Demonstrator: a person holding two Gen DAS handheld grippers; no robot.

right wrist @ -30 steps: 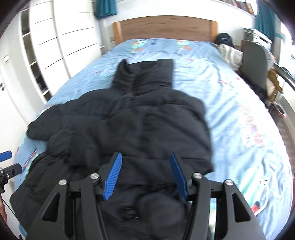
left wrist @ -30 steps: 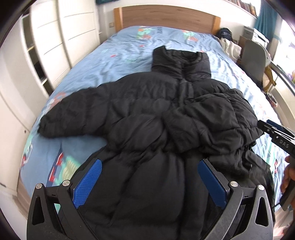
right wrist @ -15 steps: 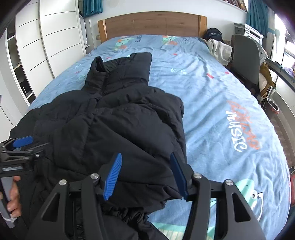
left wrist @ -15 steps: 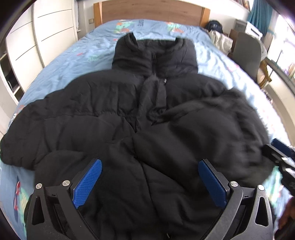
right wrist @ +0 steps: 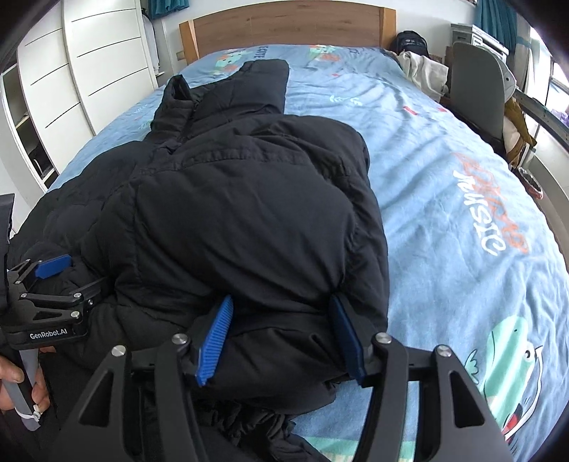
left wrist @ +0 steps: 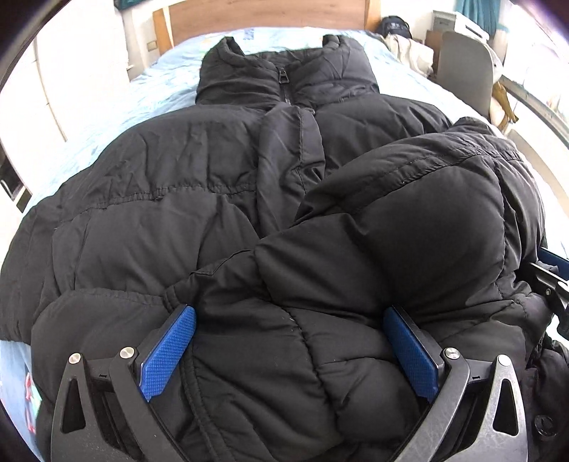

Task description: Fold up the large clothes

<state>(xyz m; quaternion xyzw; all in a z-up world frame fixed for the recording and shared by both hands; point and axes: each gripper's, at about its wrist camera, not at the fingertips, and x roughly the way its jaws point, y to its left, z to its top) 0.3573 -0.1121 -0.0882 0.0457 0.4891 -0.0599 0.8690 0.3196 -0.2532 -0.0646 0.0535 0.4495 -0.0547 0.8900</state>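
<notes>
Jacket: black, lying on the bed, collar toward the headboard.
Left gripper: spread wide, jacket hem bulging between its pads.
Right gripper: half-spread, folded sleeve between, grip unclear.

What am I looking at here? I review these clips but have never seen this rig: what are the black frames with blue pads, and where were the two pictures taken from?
There is no robot. A person holds a hand-held tool in each hand, and each carries a wide-angle camera looking forward along its two fingers. One picture comes from the left tool, the other from the right tool; the blue strips are the finger pads. In the right view you also see the left tool from the side, with the hand gripping its handle. A black puffer jacket lies on a bed with a blue printed cover, one sleeve folded across its front. Both tools sit low over the jacket's near end with padding bulging between their pads. Neither has visibly clamped yet; the left one stands wide open.
</notes>
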